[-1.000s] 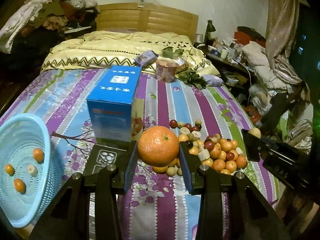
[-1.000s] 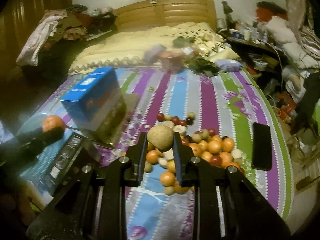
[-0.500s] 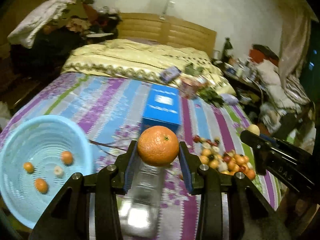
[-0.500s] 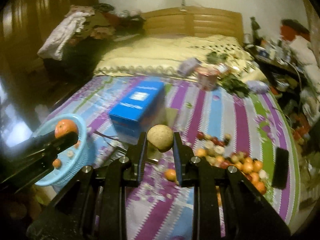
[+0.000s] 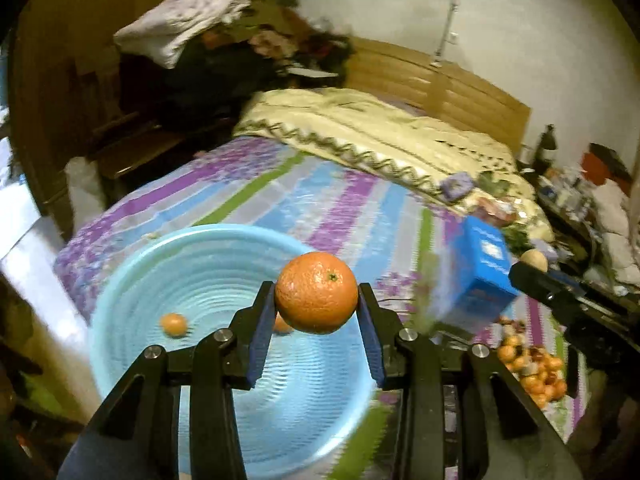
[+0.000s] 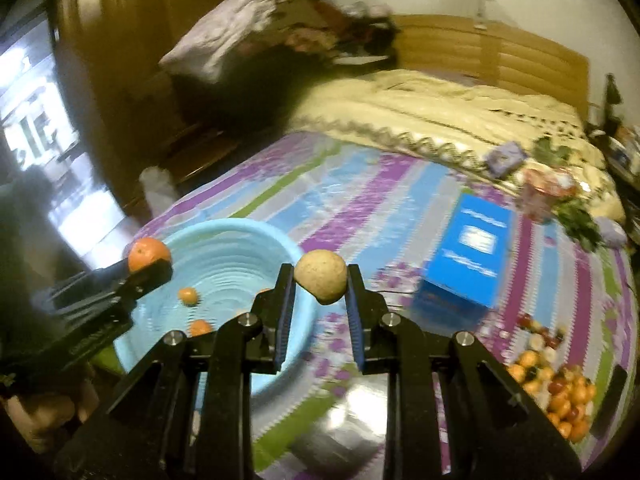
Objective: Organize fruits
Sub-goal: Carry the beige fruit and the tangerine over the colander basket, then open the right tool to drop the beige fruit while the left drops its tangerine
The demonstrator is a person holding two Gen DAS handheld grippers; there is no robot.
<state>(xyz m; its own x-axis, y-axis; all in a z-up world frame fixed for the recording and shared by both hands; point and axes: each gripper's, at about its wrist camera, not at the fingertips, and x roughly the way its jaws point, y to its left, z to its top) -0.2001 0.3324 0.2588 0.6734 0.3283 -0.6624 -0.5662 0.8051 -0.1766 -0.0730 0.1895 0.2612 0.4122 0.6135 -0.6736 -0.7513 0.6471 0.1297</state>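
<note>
My left gripper [image 5: 317,300] is shut on a large orange [image 5: 316,292] and holds it above the light blue basket [image 5: 132,280], which has small oranges [image 5: 173,324] in it. My right gripper [image 6: 320,286] is shut on a round tan fruit [image 6: 321,275] and holds it just right of the basket's rim [image 6: 256,226]. The left gripper with its orange [image 6: 149,254] shows over the basket's left side in the right wrist view. A pile of small mixed fruits [image 6: 556,384] lies on the striped bedsheet at the right.
A blue box [image 6: 470,256] stands on the bed between basket and fruit pile. A dark phone [image 6: 610,404] lies at the bed's right edge. A folded cream quilt [image 6: 440,120] and small items lie near the headboard. Clothes are piled at the back left.
Both grippers have swung left with their fruits. The basket now sits under the left gripper, and the fruit pile has slid to the far right.
</note>
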